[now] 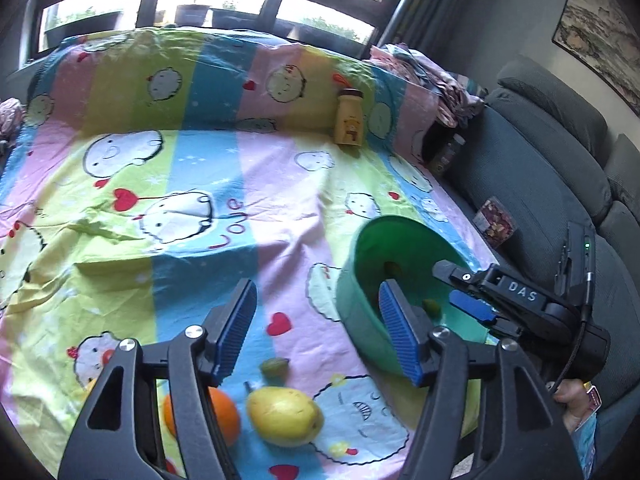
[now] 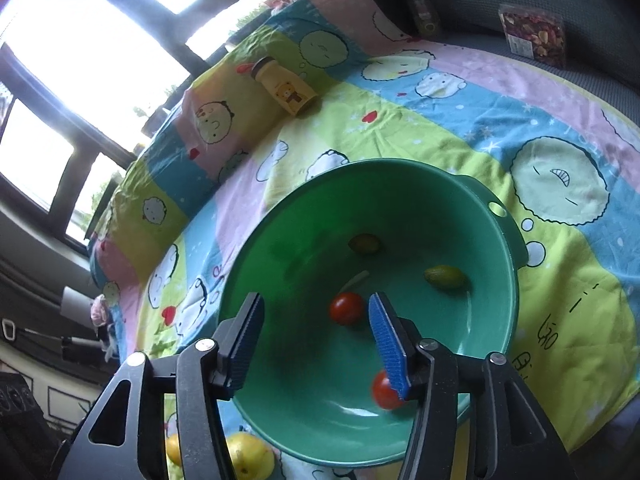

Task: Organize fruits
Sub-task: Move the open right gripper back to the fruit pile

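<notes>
A green bowl [image 2: 496, 344] stands on the cartoon-print cloth; it also shows in the left wrist view [image 1: 360, 304]. It holds two red tomatoes [image 2: 346, 308] [image 2: 383, 391] and two small green fruits [image 2: 445, 277] [image 2: 364, 243]. My right gripper [image 2: 316, 344] is open and empty over the bowl; it shows in the left wrist view [image 1: 476, 300]. My left gripper [image 1: 316, 328] is open and empty above a yellow pear [image 1: 285, 416], an orange [image 1: 224, 416] and a small green fruit [image 1: 274, 367] on the cloth. The pear also shows in the right wrist view [image 2: 250, 456].
A yellow bottle [image 1: 349, 120] stands at the back of the cloth, also in the right wrist view [image 2: 285, 90]. A grey sofa [image 1: 540, 168] lies to the right with a snack packet [image 1: 494, 222] and a dark jar [image 1: 446, 156]. Windows are behind.
</notes>
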